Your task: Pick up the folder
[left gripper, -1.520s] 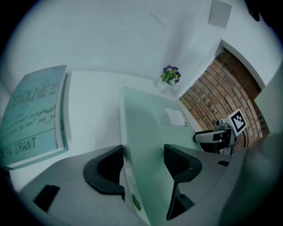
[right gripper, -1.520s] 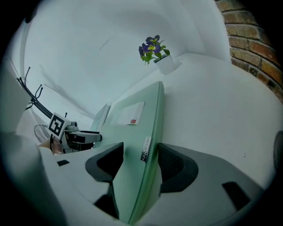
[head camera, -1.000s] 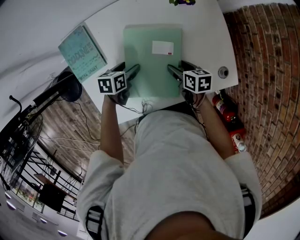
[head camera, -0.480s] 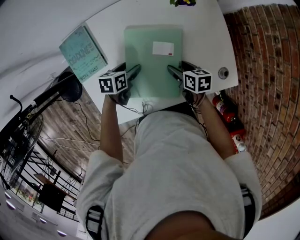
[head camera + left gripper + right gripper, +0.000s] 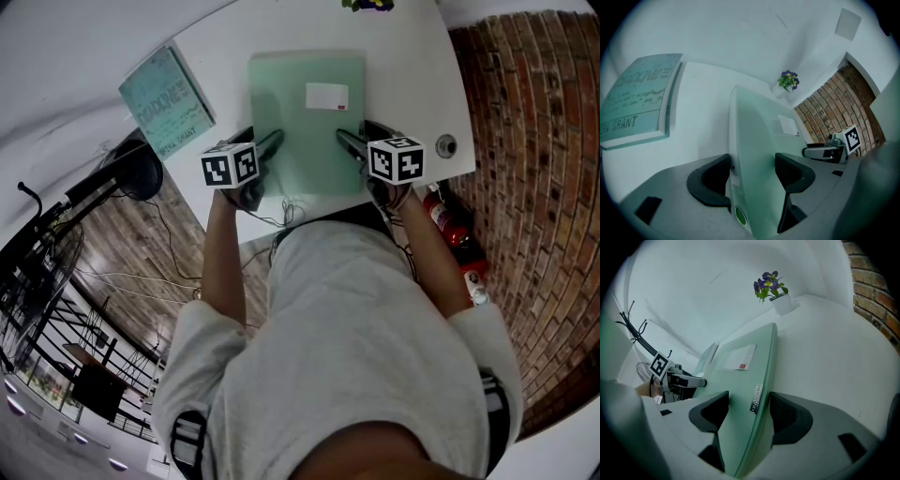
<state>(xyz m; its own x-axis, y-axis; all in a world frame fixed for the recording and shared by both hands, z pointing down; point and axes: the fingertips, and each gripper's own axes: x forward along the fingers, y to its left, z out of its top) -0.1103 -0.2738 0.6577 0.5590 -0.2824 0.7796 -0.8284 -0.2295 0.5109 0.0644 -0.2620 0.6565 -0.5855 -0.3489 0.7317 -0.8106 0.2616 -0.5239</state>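
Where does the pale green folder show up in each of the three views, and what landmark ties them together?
Head view: the pale green plastic folder sits at top centre.
Left gripper view: it rises edge-on through the centre, between the jaws of the left claw.
Right gripper view: it runs from bottom centre toward the upper middle, between the jaws of the right claw.
Shared landmark: the small pot of purple flowers beyond the folder's far edge.

It looks like an office or work room — a white desk [image 5: 412, 56] with a book [image 5: 167, 101] and a pot of flowers [image 5: 769, 286], a brick wall [image 5: 534, 187], a wood floor [image 5: 141, 234].
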